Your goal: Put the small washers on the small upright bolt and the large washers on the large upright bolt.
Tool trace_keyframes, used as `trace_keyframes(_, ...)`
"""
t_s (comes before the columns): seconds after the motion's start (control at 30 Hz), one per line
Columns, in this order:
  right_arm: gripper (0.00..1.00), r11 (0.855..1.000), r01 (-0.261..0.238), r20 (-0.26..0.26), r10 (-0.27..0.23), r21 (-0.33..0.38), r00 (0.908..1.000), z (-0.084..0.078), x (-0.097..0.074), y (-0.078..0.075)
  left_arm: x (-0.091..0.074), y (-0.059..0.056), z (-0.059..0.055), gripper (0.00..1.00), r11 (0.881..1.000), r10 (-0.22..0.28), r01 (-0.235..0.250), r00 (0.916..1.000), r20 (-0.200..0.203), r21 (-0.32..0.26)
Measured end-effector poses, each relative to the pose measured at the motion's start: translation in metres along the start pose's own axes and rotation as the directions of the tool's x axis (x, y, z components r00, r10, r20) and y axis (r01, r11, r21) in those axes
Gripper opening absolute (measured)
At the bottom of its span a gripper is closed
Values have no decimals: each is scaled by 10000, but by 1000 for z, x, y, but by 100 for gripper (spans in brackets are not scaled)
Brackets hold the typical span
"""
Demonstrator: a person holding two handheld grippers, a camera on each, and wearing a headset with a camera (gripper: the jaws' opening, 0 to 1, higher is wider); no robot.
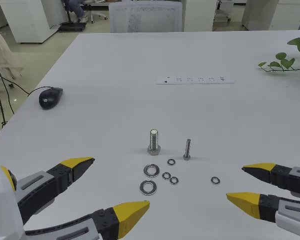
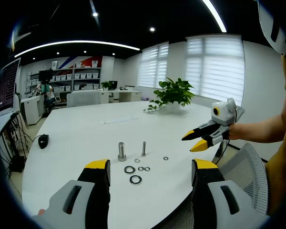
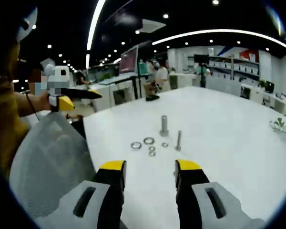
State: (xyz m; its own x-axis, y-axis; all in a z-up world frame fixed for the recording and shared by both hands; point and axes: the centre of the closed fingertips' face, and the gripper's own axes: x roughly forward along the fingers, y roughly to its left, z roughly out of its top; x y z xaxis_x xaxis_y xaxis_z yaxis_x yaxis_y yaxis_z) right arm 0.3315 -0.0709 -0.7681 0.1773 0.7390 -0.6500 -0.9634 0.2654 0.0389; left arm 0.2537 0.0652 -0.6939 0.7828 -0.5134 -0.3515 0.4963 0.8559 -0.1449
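Low in head view, left tool (image 1: 120,181), right tool (image 1: 235,182) cropped, both spread apart.

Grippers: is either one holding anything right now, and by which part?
Nothing is held. The left gripper and right gripper are both open and empty; the washers lie loose on the table.

black mouse (image 1: 50,97), potted plant (image 2: 173,92), white chair (image 1: 146,16)
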Motion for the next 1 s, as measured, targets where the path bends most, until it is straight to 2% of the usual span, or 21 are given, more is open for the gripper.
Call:
trace_keyframes(0.1, 43, 9998, 45, -392, -53, -211, 9992, -6, 5, -4, 1, 1, -2, 69, 10000, -12, 12, 10000, -33, -88)
trace_keyframes(0.23, 43, 9983, -189, -915, 139, -545, 9957, -12, 10, -5, 0, 2, -1, 68, 9998, 21, -21, 10000, -13, -186)
trace_keyframes(0.33, 43, 9970, -695, -1577, 631, -353, 9855, -23, 14, -3, 0, 4, 0, 68, 9995, 61, -62, 10000, -27, -311)
trace_keyframes(0.4, 43, 9958, -778, -2137, 656, -490, 9747, -33, 15, -6, 0, 4, 0, 68, 9994, 52, -53, 10000, -26, -339)
trace_keyframes(0.43, 43, 9952, -691, -2315, 515, -686, 9715, -35, 16, -10, 1, 4, 0, 68, 9994, 57, -58, 10000, -51, -350)
trace_keyframes(0.6, 43, 9943, -799, -2527, 599, -700, 9657, -37, 18, -16, 2, 3, -2, 67, 9991, 20, -26, 9999, -148, -418)
trace_keyframes(0.73, 42, 9920, -929, -3082, 625, -852, 9493, -45, 21, -19, 2, 3, -3, 67, 9989, -41, 30, 9998, -217, -464)
trace_keyframes(1.0, 40, 9838, -1221, -3420, 705, -1316, 9371, -42, 28, -17, 1, 3, 1, 66, 9991, -27, 20, 9999, -152, -434)
